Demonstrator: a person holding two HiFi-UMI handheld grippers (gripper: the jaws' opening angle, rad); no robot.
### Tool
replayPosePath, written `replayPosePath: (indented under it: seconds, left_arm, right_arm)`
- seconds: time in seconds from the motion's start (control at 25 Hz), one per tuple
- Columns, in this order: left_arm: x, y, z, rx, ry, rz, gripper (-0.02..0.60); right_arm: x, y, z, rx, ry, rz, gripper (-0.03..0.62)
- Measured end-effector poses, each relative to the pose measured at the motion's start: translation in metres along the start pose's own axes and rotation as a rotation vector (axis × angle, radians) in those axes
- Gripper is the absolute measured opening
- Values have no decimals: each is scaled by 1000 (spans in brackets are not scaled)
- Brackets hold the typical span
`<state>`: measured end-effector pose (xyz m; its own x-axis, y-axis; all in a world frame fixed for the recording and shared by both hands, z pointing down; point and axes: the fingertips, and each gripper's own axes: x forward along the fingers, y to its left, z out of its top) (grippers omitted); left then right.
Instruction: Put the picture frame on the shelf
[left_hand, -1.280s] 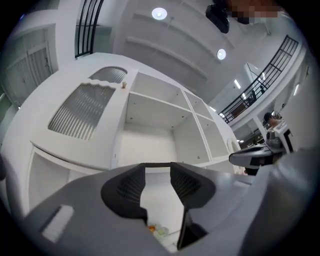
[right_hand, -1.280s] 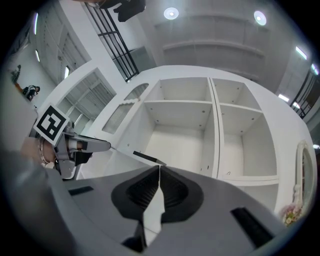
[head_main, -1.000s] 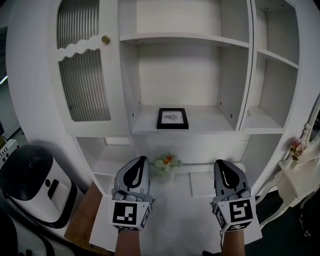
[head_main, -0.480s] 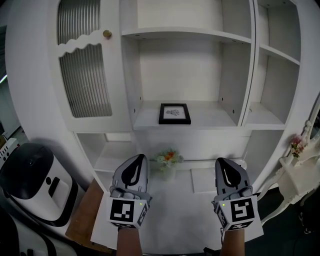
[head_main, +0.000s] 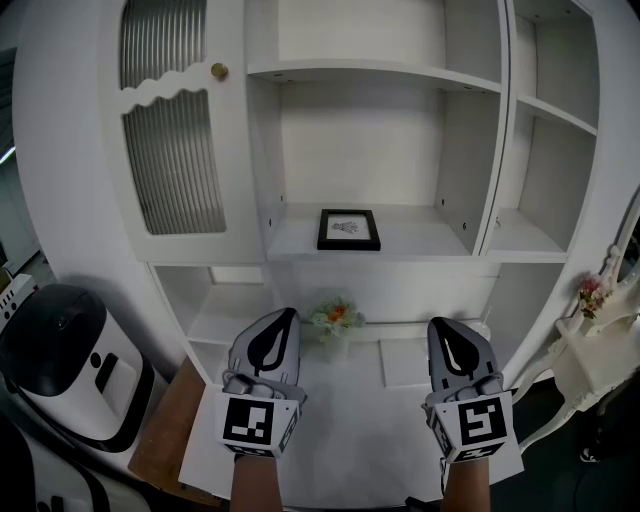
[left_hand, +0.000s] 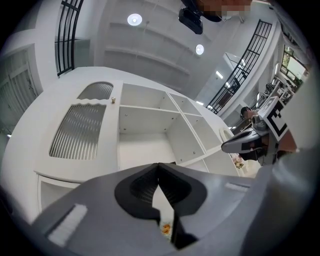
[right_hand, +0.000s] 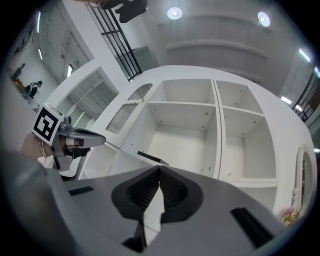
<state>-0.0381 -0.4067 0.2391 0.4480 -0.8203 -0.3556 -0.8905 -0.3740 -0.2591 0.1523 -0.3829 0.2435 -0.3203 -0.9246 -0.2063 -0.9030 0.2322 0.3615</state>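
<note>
Looking at the head view first, hardly anything has changed over the last second. The small black-framed picture frame lies flat on the middle board of the white wooden shelf unit, centre of the frame, same spot as before. It only sits a touch higher in the picture because the camera has tipped a bit. The left gripper and right gripper hang at the bottom of the frame, well apart from the picture frame and roughly where they were. A little pot of orange and green flowers sits between them, one level down.

In the left gripper view, the left gripper has its dark ribbed pads pressed together with nothing between them. The other gripper shows at the right edge.

In the right gripper view it's the same story: the right gripper is closed and empty. The picture frame shows just above the jaw tips as a thin dark edge on the shelf.

So my read: the frame is already placed, both grippers have let go and backed off, and the job looks done.
</note>
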Motion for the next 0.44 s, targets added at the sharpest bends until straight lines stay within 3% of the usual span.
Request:
replayPosePath:
  seconds: [0.44]
  left_arm:
    - [-4, -5, 15, 34, -23, -4, 11]
  right_arm:
    - [-11, 3, 10, -8, -3, 3, 9]
